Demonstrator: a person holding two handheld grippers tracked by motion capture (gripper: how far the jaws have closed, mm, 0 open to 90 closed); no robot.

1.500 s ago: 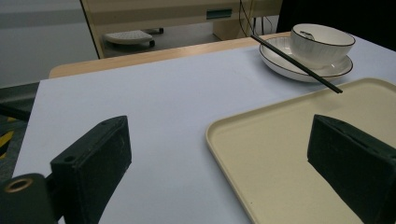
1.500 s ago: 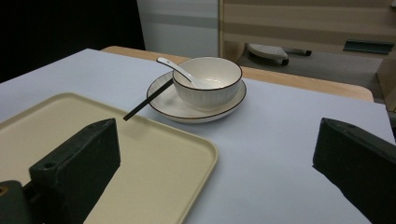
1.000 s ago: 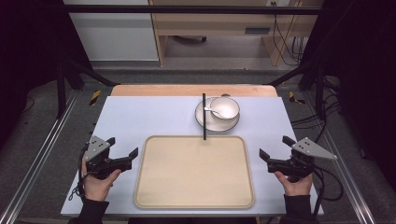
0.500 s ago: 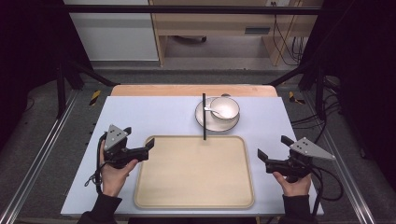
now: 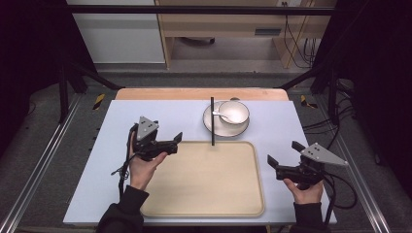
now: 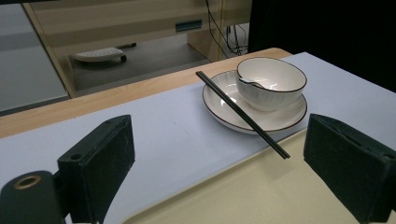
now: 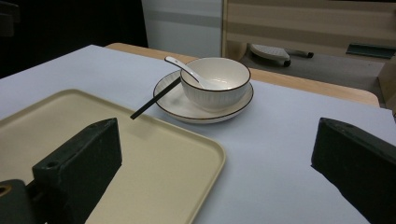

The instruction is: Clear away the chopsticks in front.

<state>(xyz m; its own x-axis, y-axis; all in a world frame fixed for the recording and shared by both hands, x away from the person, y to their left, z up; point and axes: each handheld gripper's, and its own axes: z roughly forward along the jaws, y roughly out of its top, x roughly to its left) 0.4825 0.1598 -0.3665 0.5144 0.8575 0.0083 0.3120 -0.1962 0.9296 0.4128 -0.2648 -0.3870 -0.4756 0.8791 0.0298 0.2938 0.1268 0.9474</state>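
A white bowl (image 5: 234, 111) with a white spoon (image 5: 221, 114) in it stands on a white plate (image 5: 218, 127) beyond the beige tray (image 5: 204, 179). Black chopsticks (image 5: 212, 121) lie across the plate's left edge, their near tips over the tray's far rim. My left gripper (image 5: 173, 144) hovers open over the tray's far left corner and holds nothing. Its own view has the bowl (image 6: 271, 86) and chopsticks (image 6: 243, 116) ahead between the jaws. To the right of the tray, my right gripper (image 5: 283, 153) is open and holds nothing; it faces the bowl (image 7: 215, 86) and the tray (image 7: 140, 158).
A pale blue mat (image 5: 145, 111) covers the table, with a wooden strip (image 5: 194, 93) at the far edge. Metal rails (image 5: 43, 160) run along both sides. Cables (image 5: 340, 189) trail by the right hand. A wooden shelf unit (image 5: 228, 24) stands beyond the table.
My left gripper has moved forward and to the right, from the table's left side to the tray's far left corner. The right gripper has stayed put.
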